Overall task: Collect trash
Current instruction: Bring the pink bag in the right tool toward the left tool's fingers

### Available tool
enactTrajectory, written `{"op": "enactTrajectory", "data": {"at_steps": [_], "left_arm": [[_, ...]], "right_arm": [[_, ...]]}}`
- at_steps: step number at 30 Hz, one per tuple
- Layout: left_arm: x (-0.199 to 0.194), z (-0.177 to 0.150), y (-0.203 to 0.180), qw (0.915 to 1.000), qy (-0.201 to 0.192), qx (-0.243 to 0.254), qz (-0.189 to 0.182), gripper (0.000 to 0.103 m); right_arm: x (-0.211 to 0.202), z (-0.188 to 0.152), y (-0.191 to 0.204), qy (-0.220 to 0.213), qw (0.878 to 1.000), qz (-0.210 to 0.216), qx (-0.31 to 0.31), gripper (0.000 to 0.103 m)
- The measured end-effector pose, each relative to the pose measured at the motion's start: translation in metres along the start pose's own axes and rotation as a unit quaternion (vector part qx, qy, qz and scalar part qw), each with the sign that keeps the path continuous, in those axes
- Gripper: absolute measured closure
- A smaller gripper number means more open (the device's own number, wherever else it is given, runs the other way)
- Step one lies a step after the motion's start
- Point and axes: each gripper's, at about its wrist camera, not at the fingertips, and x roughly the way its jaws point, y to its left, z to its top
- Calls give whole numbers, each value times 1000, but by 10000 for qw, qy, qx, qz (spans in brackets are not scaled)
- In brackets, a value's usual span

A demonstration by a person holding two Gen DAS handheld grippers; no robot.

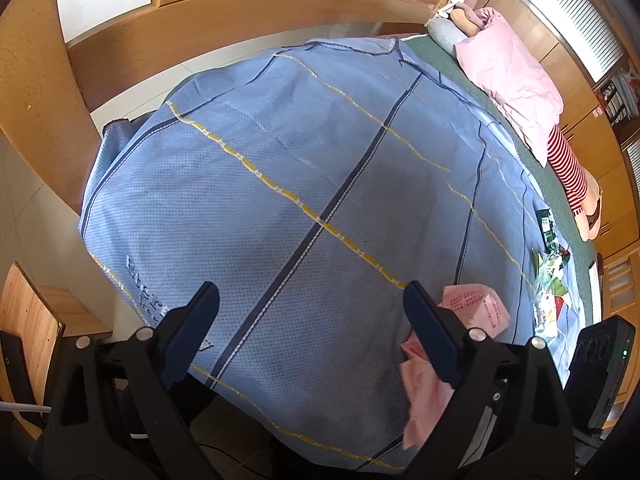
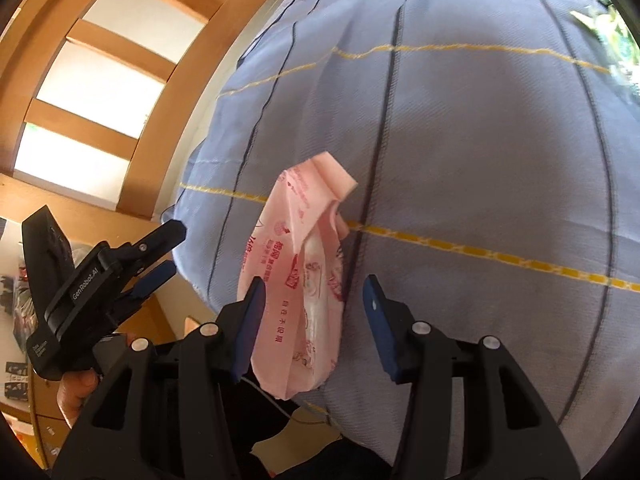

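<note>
While wrappers (image 1: 550,280) litter the blanket (image 1: 280,184), pink bag (image 2: 296,288) lies nearest.

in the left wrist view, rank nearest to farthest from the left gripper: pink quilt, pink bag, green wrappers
1. pink bag, right beside the left gripper, at its right finger
2. green wrappers, further right on the bedsheet
3. pink quilt, far end of the bed

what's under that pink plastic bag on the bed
The pink plastic bag lies on the blue checked bedspread, at the bed's edge, between the open right gripper's fingers. Whatever sits directly beneath or inside it is hidden.
</note>
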Motion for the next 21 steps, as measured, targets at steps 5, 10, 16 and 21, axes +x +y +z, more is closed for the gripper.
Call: {"op": "enactTrajectory", "data": {"at_steps": [5,10,16,21], "left_arm": [[0,0,1,10000,5,-5,-5,10],[0,0,1,10000,-2,-6,-5,10],[1,0,1,10000,11,-1,2,10],[1,0,0,10000,16,12,7,10]], "right_arm": [[2,3,12,-37,9999,7,-165,90],[-10,7,10,-422,9988,-194,-126,97],[-24,16,14,-811,9936,-747,-229,92],[-21,15,19,-778,9942,-627,-386,84]]}}
